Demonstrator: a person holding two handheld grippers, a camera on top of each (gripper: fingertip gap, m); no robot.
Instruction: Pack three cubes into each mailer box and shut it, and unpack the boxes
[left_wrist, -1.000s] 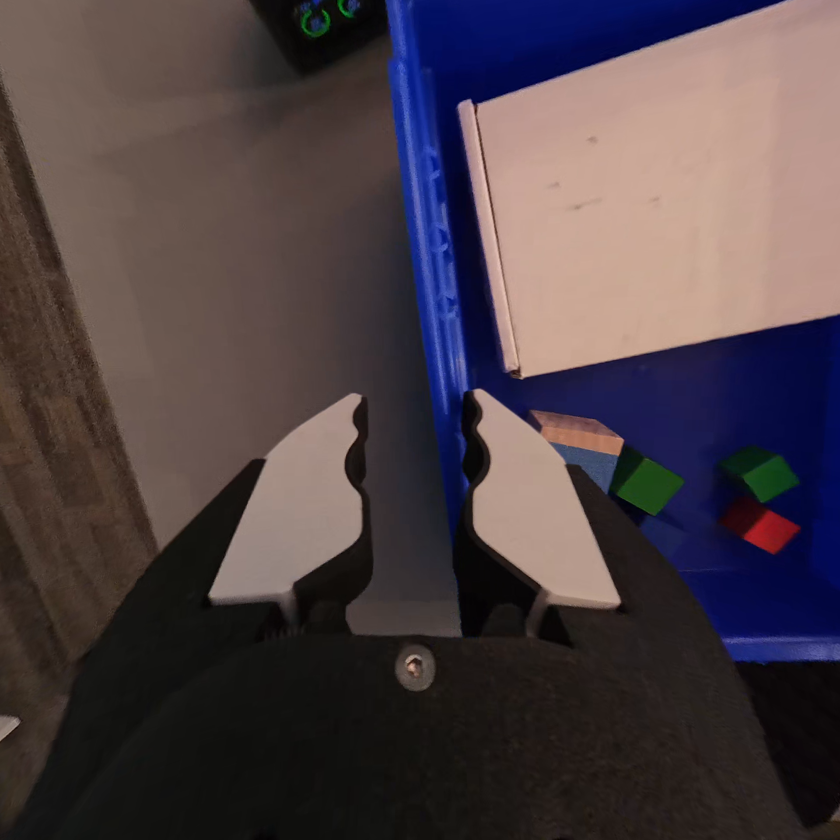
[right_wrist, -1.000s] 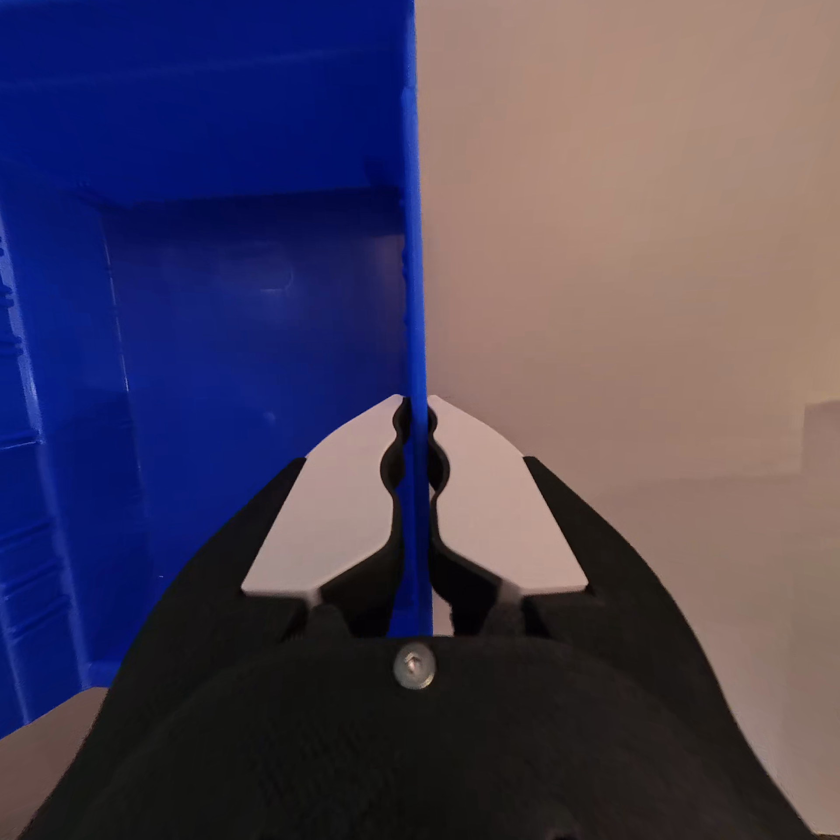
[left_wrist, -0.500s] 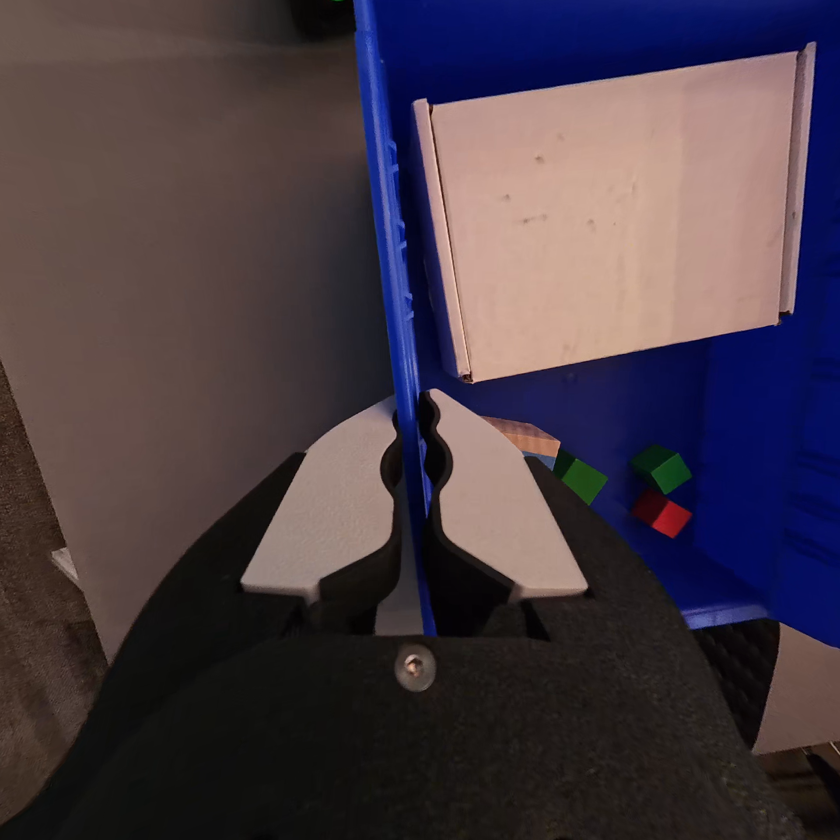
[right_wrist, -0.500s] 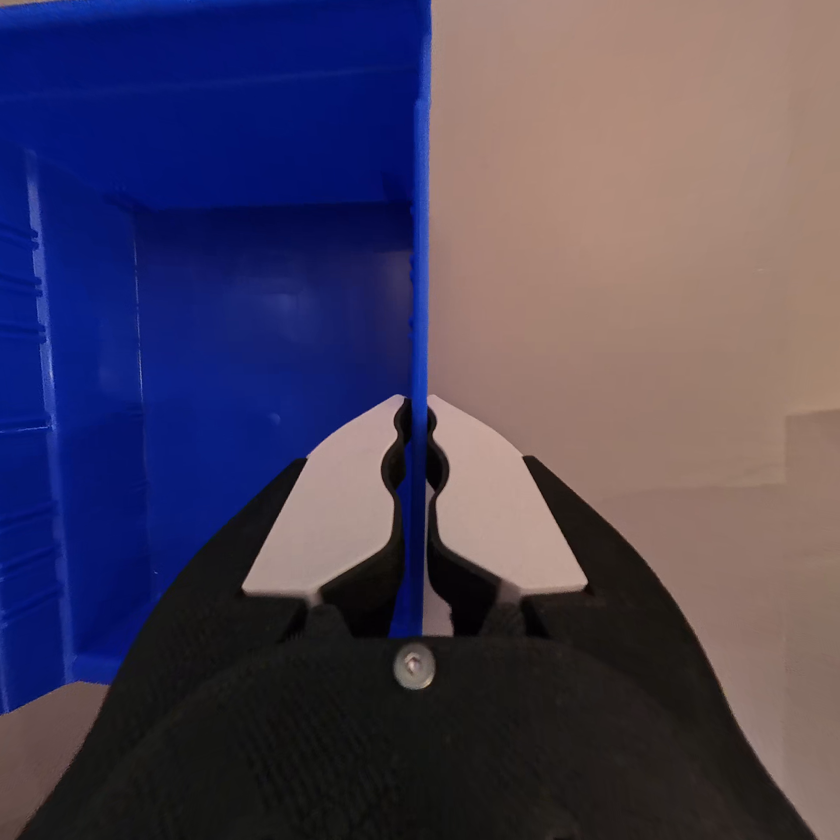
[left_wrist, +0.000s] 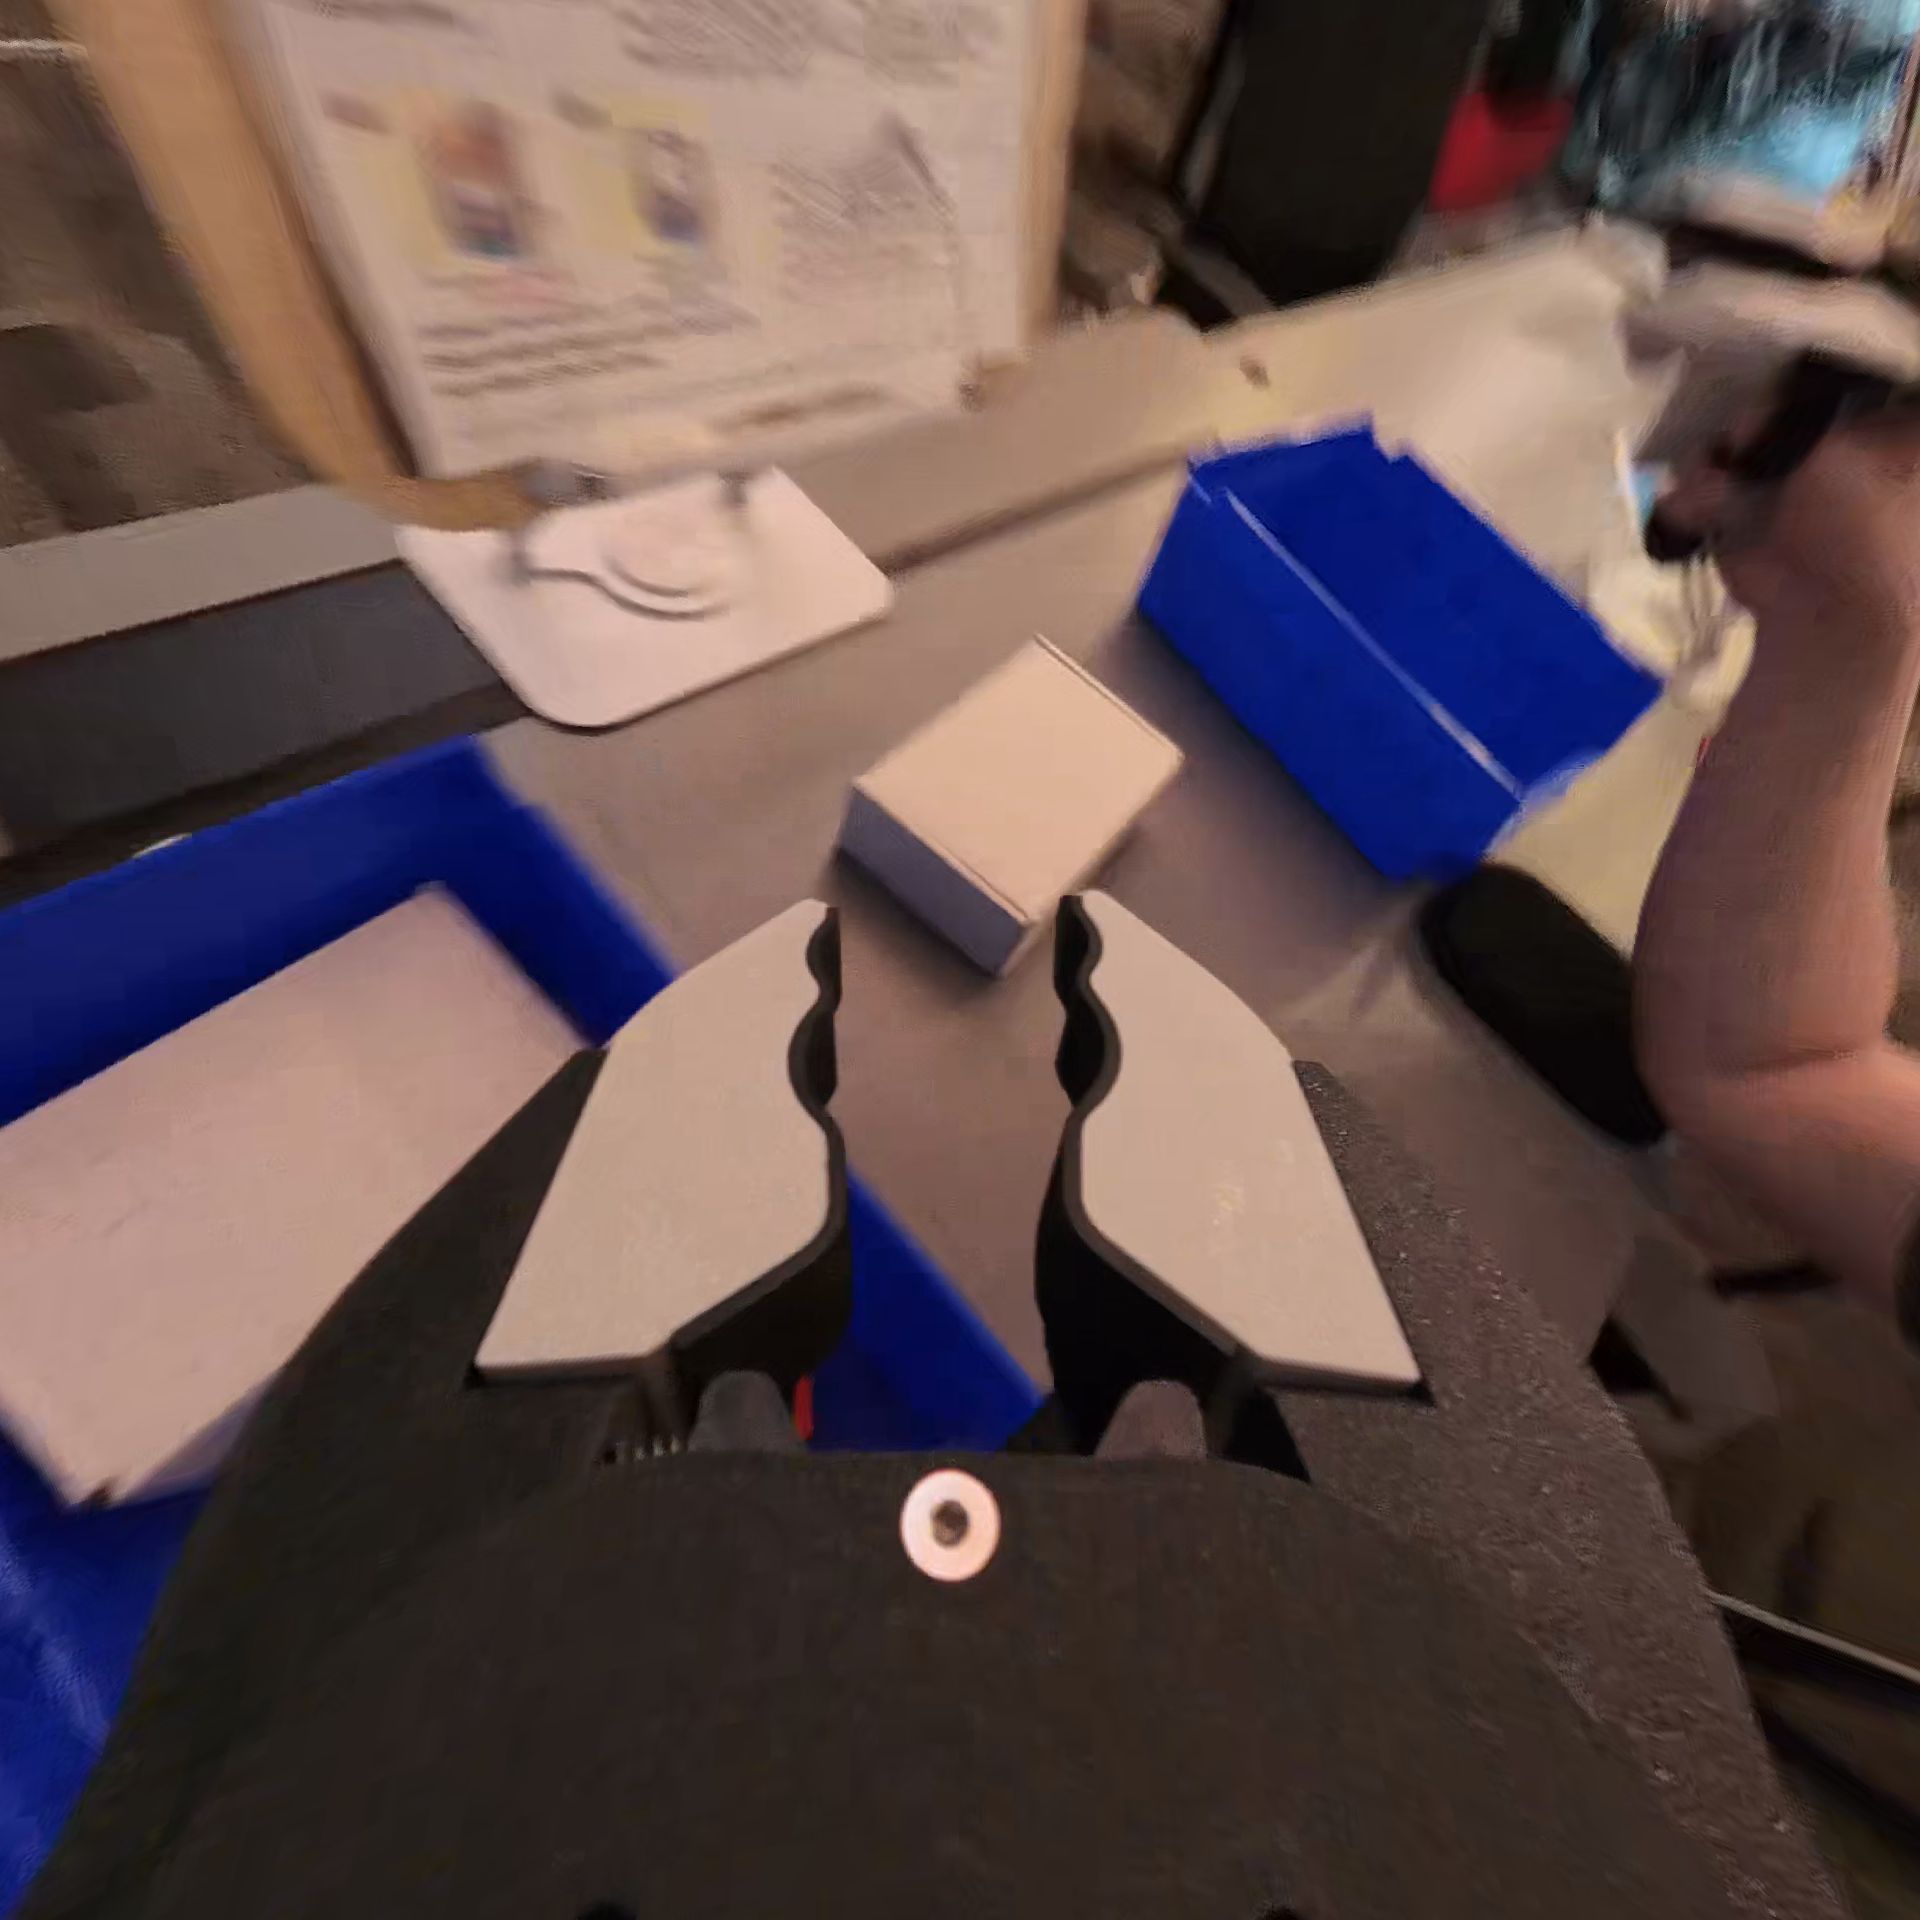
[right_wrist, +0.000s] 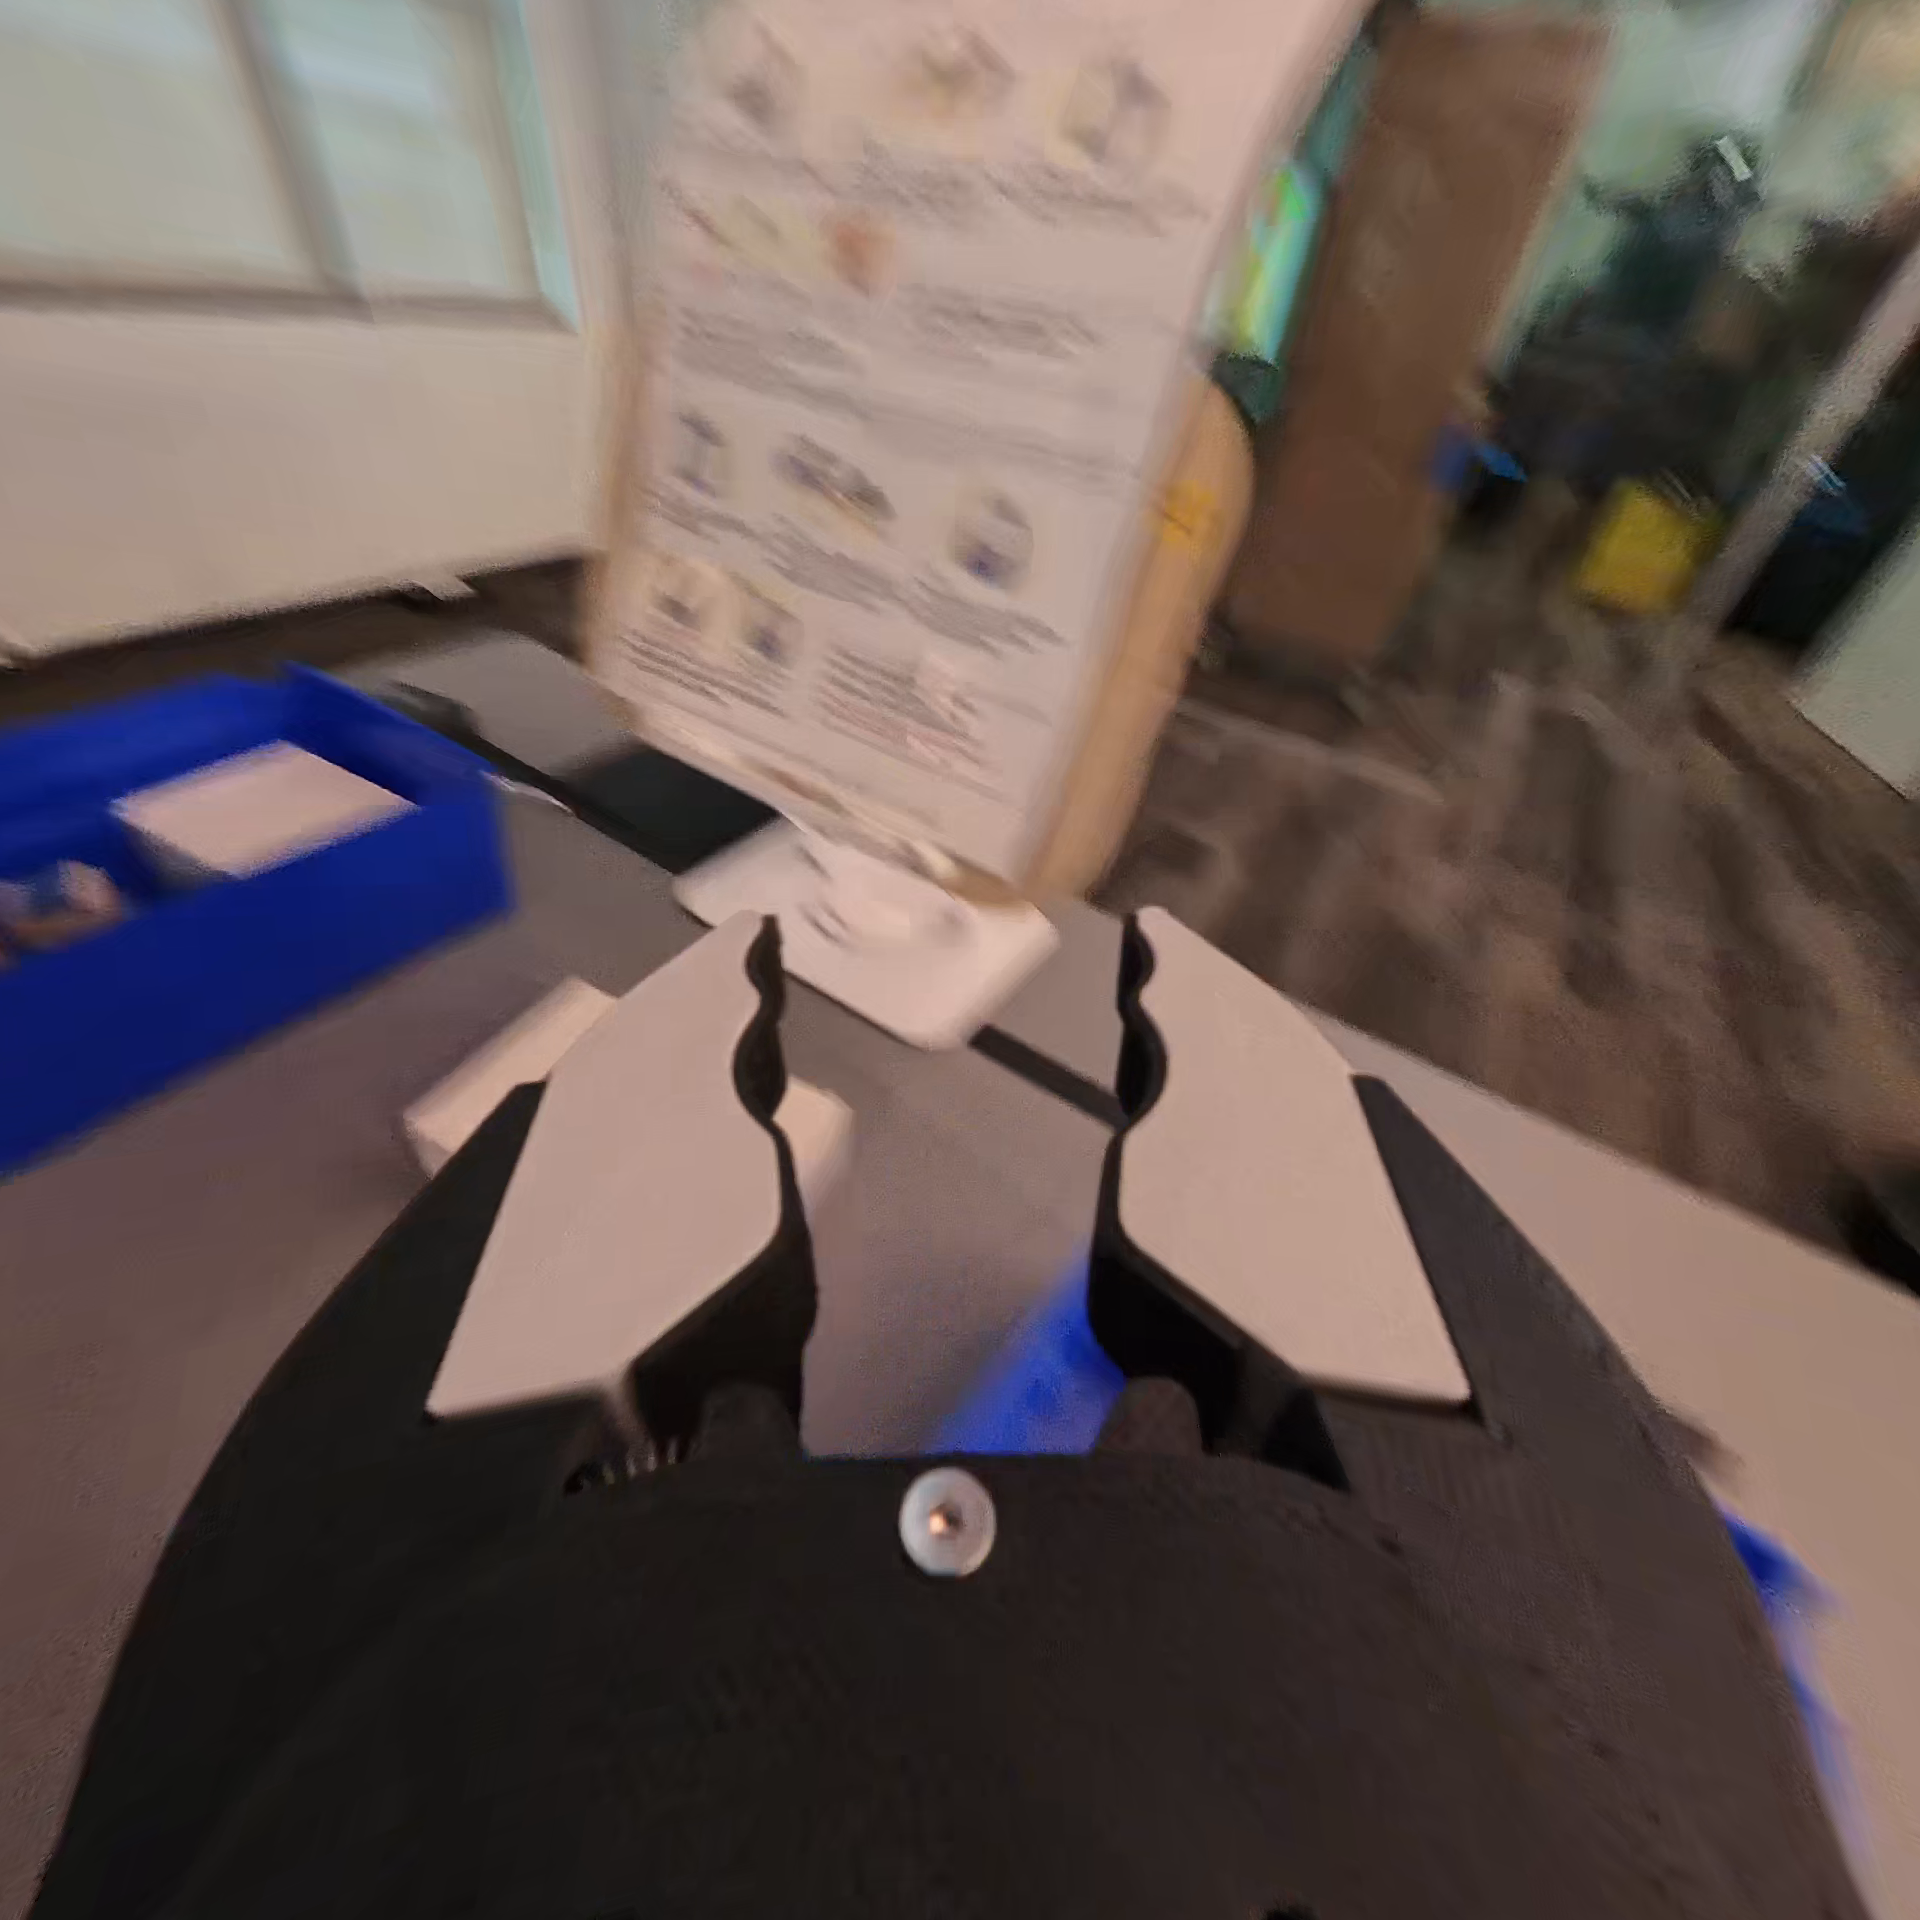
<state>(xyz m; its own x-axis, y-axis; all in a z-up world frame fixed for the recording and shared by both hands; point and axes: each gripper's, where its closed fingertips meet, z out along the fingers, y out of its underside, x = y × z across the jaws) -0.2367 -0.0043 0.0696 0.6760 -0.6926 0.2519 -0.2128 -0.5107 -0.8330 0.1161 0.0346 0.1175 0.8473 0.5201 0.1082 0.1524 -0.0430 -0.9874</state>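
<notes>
My left gripper (left_wrist: 940, 925) is open and empty above the right wall of a blue bin (left_wrist: 551, 873). A shut white mailer box (left_wrist: 260, 1143) lies in that bin. A second shut white mailer box (left_wrist: 1008, 821) lies on the grey table just beyond the fingertips. My right gripper (right_wrist: 951, 935) is open and empty over the table. Its left finger partly hides the loose mailer box (right_wrist: 488, 1081). The bin with the boxed mailer (right_wrist: 260, 987) shows at the left, with blurred coloured cubes (right_wrist: 52, 904) in its near part.
A second blue bin (left_wrist: 1382, 644) stands at the back right, and its edge (right_wrist: 1029, 1382) shows as a blue blur under my right gripper. A poster stand with a white base (left_wrist: 665, 603) stands at the table's far edge. A person's arm (left_wrist: 1766, 883) is at the right.
Both grippers have let go of the blue bin walls and opened. Both views have swung up from looking into the bins to looking across the table.
</notes>
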